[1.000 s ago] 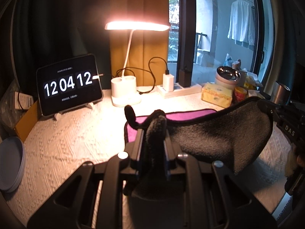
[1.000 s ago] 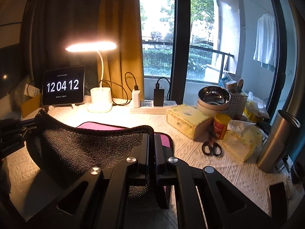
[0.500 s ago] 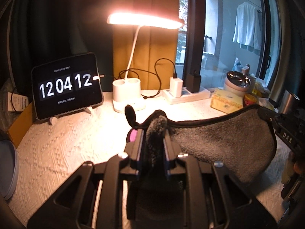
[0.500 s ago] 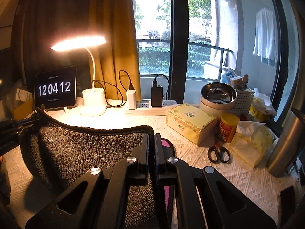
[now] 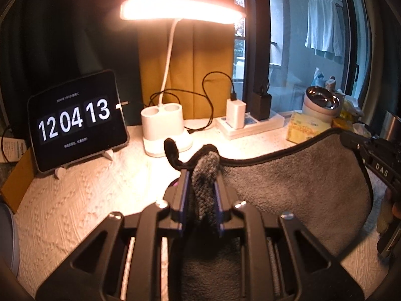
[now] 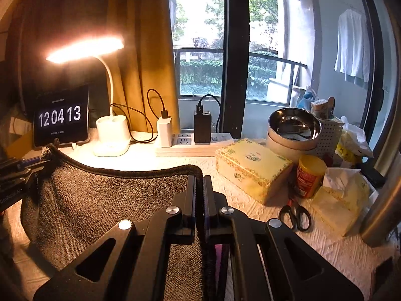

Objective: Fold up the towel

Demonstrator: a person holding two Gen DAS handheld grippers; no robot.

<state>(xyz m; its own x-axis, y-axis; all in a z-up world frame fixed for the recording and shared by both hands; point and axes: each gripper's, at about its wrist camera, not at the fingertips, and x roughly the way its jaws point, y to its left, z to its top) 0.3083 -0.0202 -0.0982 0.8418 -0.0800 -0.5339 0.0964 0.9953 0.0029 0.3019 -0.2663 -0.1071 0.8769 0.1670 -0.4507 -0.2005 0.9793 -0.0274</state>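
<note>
A grey towel (image 5: 295, 183) with a dark hem and a pink underside hangs stretched between my two grippers above the white tablecloth (image 5: 82, 200). My left gripper (image 5: 200, 175) is shut on one bunched corner of it. My right gripper (image 6: 199, 180) is shut on the other corner, and the towel (image 6: 107, 200) sags to its left. The right gripper also shows at the right edge of the left wrist view (image 5: 376, 158). The left gripper shows at the left edge of the right wrist view (image 6: 25, 170). A sliver of pink shows below the right jaws.
A tablet clock (image 5: 77, 120) and a lit desk lamp (image 5: 165, 130) stand at the back. A power strip (image 6: 193, 145), tissue box (image 6: 250, 168), steel bowl (image 6: 293, 128), yellow jar (image 6: 309, 175), scissors (image 6: 297, 215) and metal flask (image 6: 383, 205) crowd the right. A plate stack (image 5: 7, 240) sits far left.
Both grippers have moved up and forward towards the lamp with the towel held between them. The pink layer that showed behind the towel is now hidden.
</note>
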